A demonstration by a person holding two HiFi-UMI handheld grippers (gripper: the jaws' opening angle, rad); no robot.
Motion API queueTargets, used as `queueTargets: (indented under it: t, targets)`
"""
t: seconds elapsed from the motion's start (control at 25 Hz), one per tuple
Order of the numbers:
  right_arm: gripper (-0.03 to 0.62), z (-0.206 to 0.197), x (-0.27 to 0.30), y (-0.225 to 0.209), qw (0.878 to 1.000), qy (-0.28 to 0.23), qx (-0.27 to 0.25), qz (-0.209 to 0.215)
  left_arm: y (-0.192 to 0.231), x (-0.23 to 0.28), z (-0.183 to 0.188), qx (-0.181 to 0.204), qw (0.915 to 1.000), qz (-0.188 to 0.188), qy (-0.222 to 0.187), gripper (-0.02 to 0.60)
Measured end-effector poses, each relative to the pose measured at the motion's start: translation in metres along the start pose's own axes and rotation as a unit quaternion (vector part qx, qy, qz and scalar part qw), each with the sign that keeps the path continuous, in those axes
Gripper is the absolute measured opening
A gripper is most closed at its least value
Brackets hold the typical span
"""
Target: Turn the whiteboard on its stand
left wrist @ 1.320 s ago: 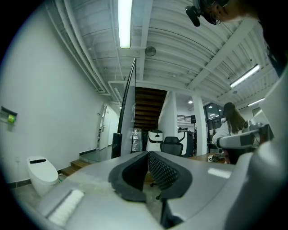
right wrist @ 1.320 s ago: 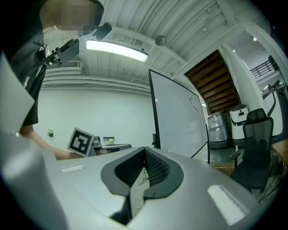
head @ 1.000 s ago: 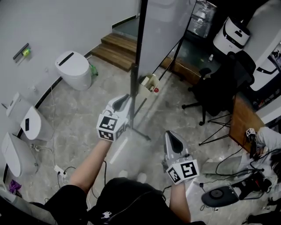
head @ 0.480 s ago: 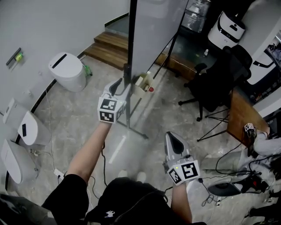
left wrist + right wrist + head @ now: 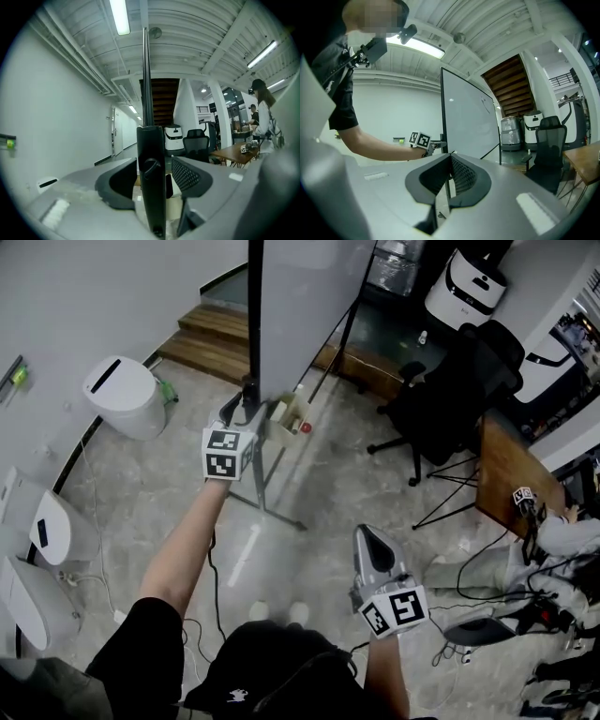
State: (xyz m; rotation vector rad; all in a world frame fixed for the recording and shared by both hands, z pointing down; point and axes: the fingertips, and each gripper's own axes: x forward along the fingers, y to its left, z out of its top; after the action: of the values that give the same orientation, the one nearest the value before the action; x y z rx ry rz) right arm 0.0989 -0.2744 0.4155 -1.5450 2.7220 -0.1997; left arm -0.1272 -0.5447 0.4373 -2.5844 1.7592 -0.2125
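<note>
Whiteboard (image 5: pixel 309 306), head view: upright on its stand at the far middle of the floor (image 5: pixel 169 484). Black side post (image 5: pixel 253 324) at the panel's left edge, grey foot bars (image 5: pixel 267 507) spread on the floor below.
- Small tray (image 5: pixel 289 414) fixed just right of the post, with a red item in it.
- Left gripper (image 5: pixel 242 409), arm stretched forward, at the post just below the panel.
- Right gripper (image 5: pixel 368 542) low and near the body, well apart from the stand and pointing towards it.
- White toilet unit (image 5: pixel 117 395) by the left wall, wooden steps (image 5: pixel 211 338) behind the stand, black office chair (image 5: pixel 441 404) and wooden table (image 5: pixel 511 479) to the right.

Left gripper view: left gripper (image 5: pixel 152 178) with jaws spread wide and opening.
- Black post (image 5: pixel 150 140) stands upright between the jaws, a round knob (image 5: pixel 151 168) on its near face.
- Gaps show beside the post and neither pad presses on it.
- Whiteboard seen edge-on as a thin dark line (image 5: pixel 146 75) rising above the post.
- Office chair (image 5: pixel 196 143) and table (image 5: pixel 232 152) beyond, at right.

Right gripper view: right gripper (image 5: pixel 451 174) with jaws pressed together at the tips, nothing between them.
- Whiteboard (image 5: pixel 468 117) ahead, face turned partly to this camera.
- Left gripper (image 5: pixel 437 144) at the board's left edge, on a bare outstretched arm (image 5: pixel 370 140).
</note>
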Motion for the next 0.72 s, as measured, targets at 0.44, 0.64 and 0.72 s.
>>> queueTargets:
  t: [0.44,0.64,0.72]
  targets:
    - [0.009,-0.007,-0.015,-0.006,0.999,0.008,0.001,-0.033,0.008,0.023,-0.007,-0.033,0.9994,0.011,0.004,0.247]
    - [0.009,-0.005,-0.02,-0.013,0.999,0.005,0.006,-0.05,0.007,0.031,0.003,-0.034,0.9994,0.009,0.0,0.232]
    - [0.009,-0.006,-0.018,-0.009,0.999,0.003,0.006,-0.051,0.008,0.031,0.003,-0.031,0.9995,0.005,0.003,0.204]
